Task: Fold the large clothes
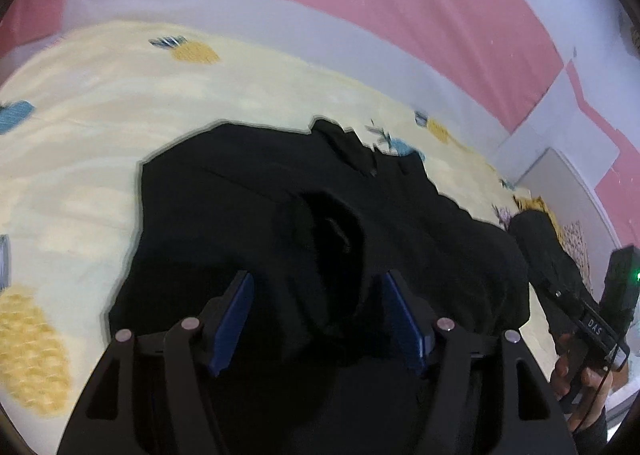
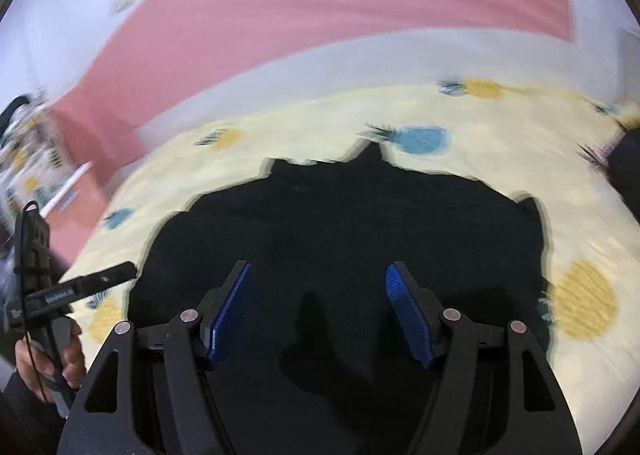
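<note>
On the pineapple-print sheet [image 2: 580, 183] lies a rumpled black garment [image 2: 340, 223].

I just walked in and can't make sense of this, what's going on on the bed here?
A person is folding a black garment that lies bunched on a bed sheet printed with pineapples. They hold a two-finger gripper in each hand. The left gripper is over a rumpled part of the cloth, jaws apart, with fabric rising between them but no clear pinch. The right gripper is open above a flatter stretch, gripping nothing. The garment is not yet neatly folded.
</note>
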